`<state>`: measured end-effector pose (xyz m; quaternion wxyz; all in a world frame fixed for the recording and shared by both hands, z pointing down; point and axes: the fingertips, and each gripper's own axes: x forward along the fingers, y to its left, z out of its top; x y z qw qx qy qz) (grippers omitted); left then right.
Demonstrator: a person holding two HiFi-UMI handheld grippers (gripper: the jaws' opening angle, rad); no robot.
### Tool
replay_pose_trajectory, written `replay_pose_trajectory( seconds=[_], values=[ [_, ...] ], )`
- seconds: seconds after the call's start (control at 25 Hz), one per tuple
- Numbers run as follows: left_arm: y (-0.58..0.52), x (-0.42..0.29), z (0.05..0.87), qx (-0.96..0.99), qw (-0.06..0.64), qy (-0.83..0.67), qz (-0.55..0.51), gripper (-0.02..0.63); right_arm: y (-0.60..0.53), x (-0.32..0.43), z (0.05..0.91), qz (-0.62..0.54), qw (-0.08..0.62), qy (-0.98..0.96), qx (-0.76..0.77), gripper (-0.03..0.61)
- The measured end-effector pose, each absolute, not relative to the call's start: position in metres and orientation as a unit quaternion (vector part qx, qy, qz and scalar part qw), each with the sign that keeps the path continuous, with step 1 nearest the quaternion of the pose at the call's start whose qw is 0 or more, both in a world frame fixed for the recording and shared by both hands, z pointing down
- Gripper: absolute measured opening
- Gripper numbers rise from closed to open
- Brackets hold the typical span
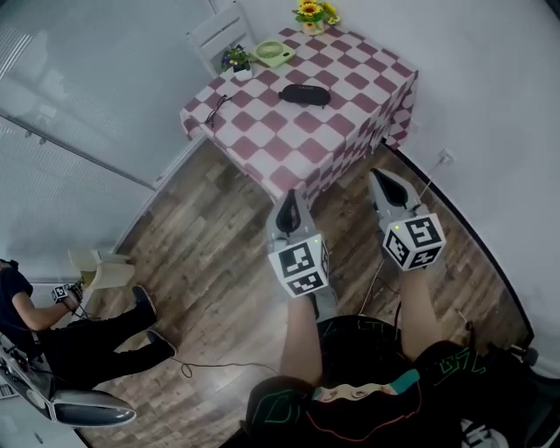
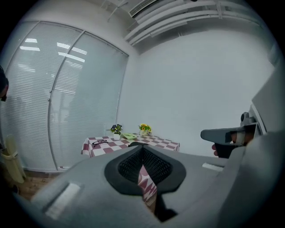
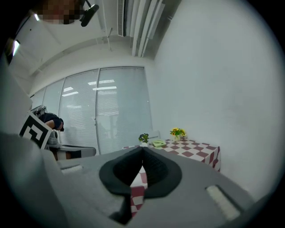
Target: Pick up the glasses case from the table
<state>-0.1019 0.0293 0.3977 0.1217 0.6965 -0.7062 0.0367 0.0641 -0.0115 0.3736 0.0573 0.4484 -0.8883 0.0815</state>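
Both grippers were out in front of the person, over the wood floor (image 1: 219,254), well short of the worktop (image 1: 350,122). The left gripper (image 1: 292,199) had its jaws pressed together at the tips with nothing between them, and its own view showed only the checked cloth (image 2: 144,182) through the gap behind the tips. The right gripper (image 1: 378,178) was the same, jaws closed and empty. And the glasses case (image 1: 304,94), dark and oval, lay flat near the middle of the checked worktop, well apart from both grippers. A pair of glasses (image 1: 215,108) lay near the worktop's left edge. At the far side stood a small potted plant (image 1: 236,59), a green dish (image 1: 273,54) just beside it and a pot of yellow flowers (image 1: 313,15) in the corner. Over on the left, a seated person (image 1: 52,337) was by the blinds
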Motion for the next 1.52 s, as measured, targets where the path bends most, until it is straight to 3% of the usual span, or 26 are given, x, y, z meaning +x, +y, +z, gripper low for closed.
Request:
replay_pose_trajectory(
  seconds=[0.56,1.04,1.52],
  values=[
    [-0.053,-0.149,0.383,0.696,0.135,-0.706,-0.014,0.009,-0.087,0.029,0.346,0.036,0.084,-0.883,0.461,0.003],
    [-0.12,-0.17,0.354,0.678,0.069,-0.732,0.008,0.009,-0.177,0.024,0.331,0.041,0.022,-0.895,0.444,0.003],
    [-0.24,-0.146,0.365,0.648,0.069,-0.758,0.039,0.009,-0.324,0.06,0.338,0.063,0.002,-0.906,0.419,0.003]
  ],
)
